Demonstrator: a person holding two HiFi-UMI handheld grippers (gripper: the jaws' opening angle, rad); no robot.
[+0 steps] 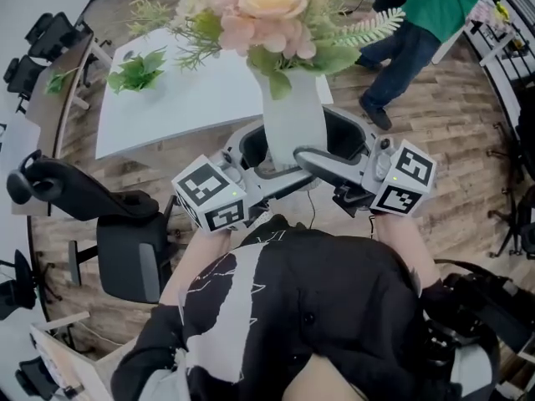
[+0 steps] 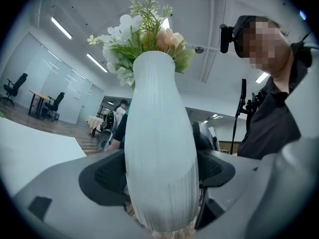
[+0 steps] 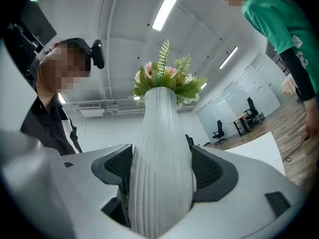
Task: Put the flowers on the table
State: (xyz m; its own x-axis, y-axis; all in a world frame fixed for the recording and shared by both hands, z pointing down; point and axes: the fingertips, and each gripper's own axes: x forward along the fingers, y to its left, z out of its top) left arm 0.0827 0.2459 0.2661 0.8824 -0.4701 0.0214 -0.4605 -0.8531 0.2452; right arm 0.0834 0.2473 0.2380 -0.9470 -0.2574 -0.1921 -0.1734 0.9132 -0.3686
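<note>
A bunch of pink and white flowers (image 1: 267, 7) stands in a tall white ribbed vase (image 1: 292, 119), held upright in the air just short of the white table (image 1: 192, 98). My left gripper (image 1: 259, 159) clasps the vase's lower body from the left, and my right gripper (image 1: 324, 147) clasps it from the right. In the left gripper view the vase (image 2: 157, 133) fills the gap of the gripper (image 2: 159, 171), with both pads pressed on its sides. The right gripper view shows the same: the vase (image 3: 159, 133) is wedged in that gripper (image 3: 162, 171), with the flowers (image 3: 167, 78) above.
A green leafy sprig (image 1: 138, 69) lies on the table's far left part. A person in a green top (image 1: 418, 15) stands at the far right on the wooden floor. A black office chair (image 1: 125, 249) is close at my left. More chairs and desks line the left wall.
</note>
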